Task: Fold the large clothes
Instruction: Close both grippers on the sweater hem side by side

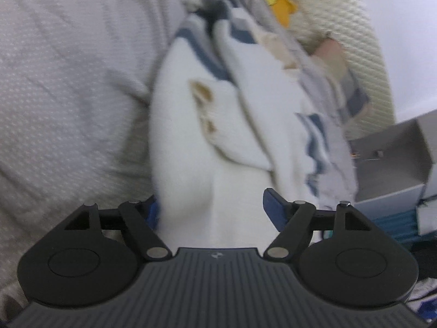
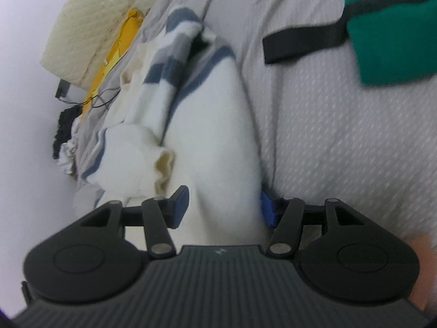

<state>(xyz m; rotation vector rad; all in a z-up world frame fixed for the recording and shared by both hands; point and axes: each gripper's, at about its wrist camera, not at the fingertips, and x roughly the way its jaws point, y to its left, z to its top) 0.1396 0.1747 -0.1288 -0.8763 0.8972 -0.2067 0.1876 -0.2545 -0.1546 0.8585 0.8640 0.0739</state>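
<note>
A thick white garment (image 1: 191,142) with blue and grey stripes lies bunched in a long fold on the grey bed sheet (image 1: 68,82). In the left wrist view its near end runs between the jaws of my left gripper (image 1: 213,210). The jaws stand wide, and the right blue pad (image 1: 273,210) sits just off the cloth's edge. In the right wrist view the same garment (image 2: 213,125) fills the gap of my right gripper (image 2: 222,207). Both of its blue pads rest against the folded cloth, and the right pad (image 2: 266,213) is partly hidden behind it.
A cream textured pillow (image 2: 95,27) and a yellow item (image 2: 123,43) lie beyond the garment. An open grey box (image 1: 396,158) stands at the right of the left wrist view. A green cloth with a black strap (image 2: 393,27) lies on the sheet at upper right.
</note>
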